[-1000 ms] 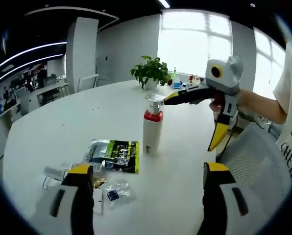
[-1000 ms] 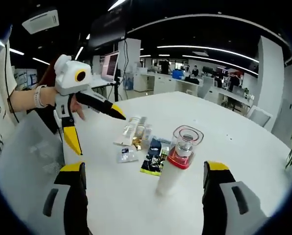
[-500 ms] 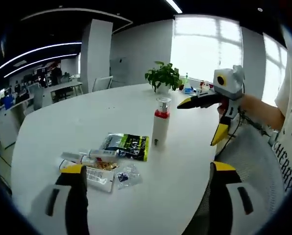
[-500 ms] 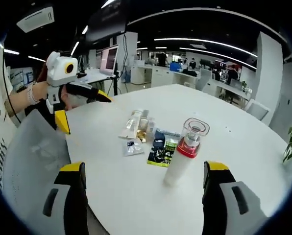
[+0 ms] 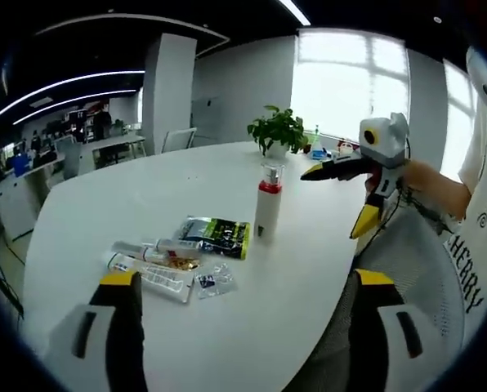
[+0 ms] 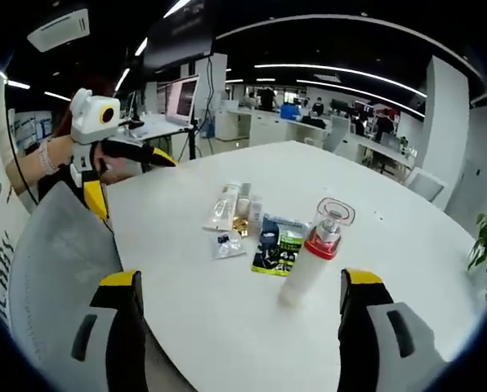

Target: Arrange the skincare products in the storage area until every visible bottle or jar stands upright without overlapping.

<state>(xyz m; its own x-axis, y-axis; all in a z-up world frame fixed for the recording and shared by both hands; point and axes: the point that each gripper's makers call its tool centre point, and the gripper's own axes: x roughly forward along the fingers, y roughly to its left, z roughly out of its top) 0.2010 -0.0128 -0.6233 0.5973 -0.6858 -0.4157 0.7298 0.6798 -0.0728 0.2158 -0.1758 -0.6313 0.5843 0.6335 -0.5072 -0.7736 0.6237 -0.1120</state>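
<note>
Both grippers hang spread and empty above the near edge of the surface (image 5: 80, 212): the left gripper (image 5: 242, 327) and the right gripper (image 6: 237, 327). Judging by the layout, the task is barely begun. One bottle (image 5: 266, 211), a smooth white cylinder with a red collar and clear cap, stands upright mid-surface. Beside it lies a glossy green sachet (image 5: 215, 237); further left, slim tubes (image 5: 149, 265) and a small clear packet (image 5: 213, 282) lie flat, touching.

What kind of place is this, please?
Most likely an open-plan office: a large white meeting table, rows of desks with monitors behind, and long ceiling light strips. A potted plant stands by the window.
</note>
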